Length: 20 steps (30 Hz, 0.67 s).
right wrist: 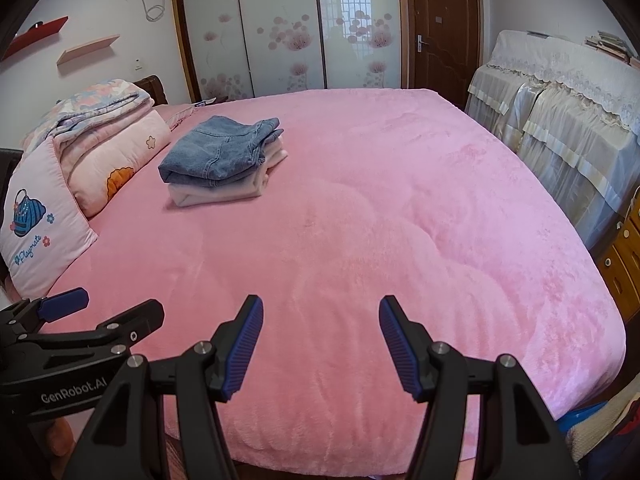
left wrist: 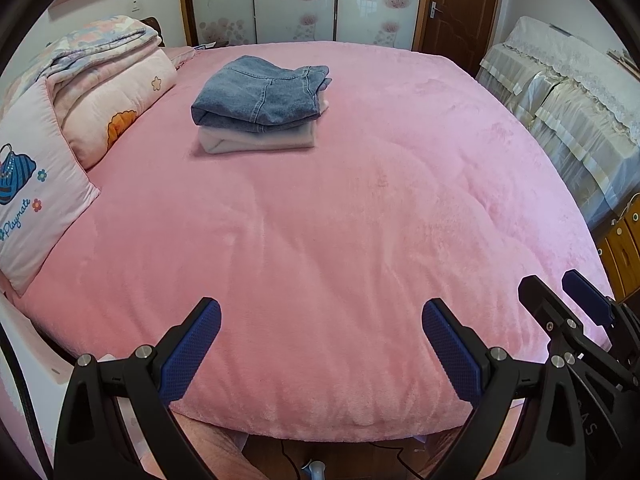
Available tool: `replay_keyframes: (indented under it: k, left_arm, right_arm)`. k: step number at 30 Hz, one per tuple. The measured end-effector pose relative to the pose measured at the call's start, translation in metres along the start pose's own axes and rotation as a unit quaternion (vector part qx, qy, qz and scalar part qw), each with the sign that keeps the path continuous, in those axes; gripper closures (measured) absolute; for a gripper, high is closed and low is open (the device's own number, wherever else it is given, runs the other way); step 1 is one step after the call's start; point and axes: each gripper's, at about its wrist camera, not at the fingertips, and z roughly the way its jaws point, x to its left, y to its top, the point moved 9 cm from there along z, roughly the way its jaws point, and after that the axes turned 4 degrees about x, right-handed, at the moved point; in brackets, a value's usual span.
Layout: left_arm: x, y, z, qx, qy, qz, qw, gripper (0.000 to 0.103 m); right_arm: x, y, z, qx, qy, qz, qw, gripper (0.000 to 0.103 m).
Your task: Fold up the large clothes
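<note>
Your left gripper (left wrist: 322,320) hangs over the near edge of the pink bedspread (left wrist: 340,240), fingers wide apart w/ nothing btwn the blue pads (left wrist: 192,348). Your right gripper (right wrist: 321,320) is the same: fingers spread, empty, pointing down at the near part of the bedspread. The two sit side by side; each shows at the edge of the other's view.

Folded blue jeans (left wrist: 260,94) lie on top of a folded white garment (left wrist: 256,140), stacked together, far-left part of the bed, well apart from both grippers. Jeans overhang the white piece a bit on the near-left corner.

Left of the stack: a rolled pink quilt w/ flower print (left wrist: 116,100), and nearer you a pink pillow w/ a blue bag print (left wrist: 36,200) leaning at the bed's left edge. Stack & quilt are near each other but not touching.

Beyond the bed: sliding wardrobe doors w/ floral pattern (right wrist: 280,32), a brown door (right wrist: 444,28) to their right. Furniture under a lace-trimmed cream cover (right wrist: 560,120) runs along the bed's right side.
</note>
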Motion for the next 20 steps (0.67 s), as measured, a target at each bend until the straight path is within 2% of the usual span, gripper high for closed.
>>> replay_keyframes:
  k: [20]
  left_arm:
    - [-0.0005, 0.0002, 0.0104, 0.011, 0.006, -0.001, 0.9999, 0.003]
  right_arm:
    - [-0.0001, -0.002, 0.0081, 0.007, -0.001, 0.002, 1.0, 0.042]
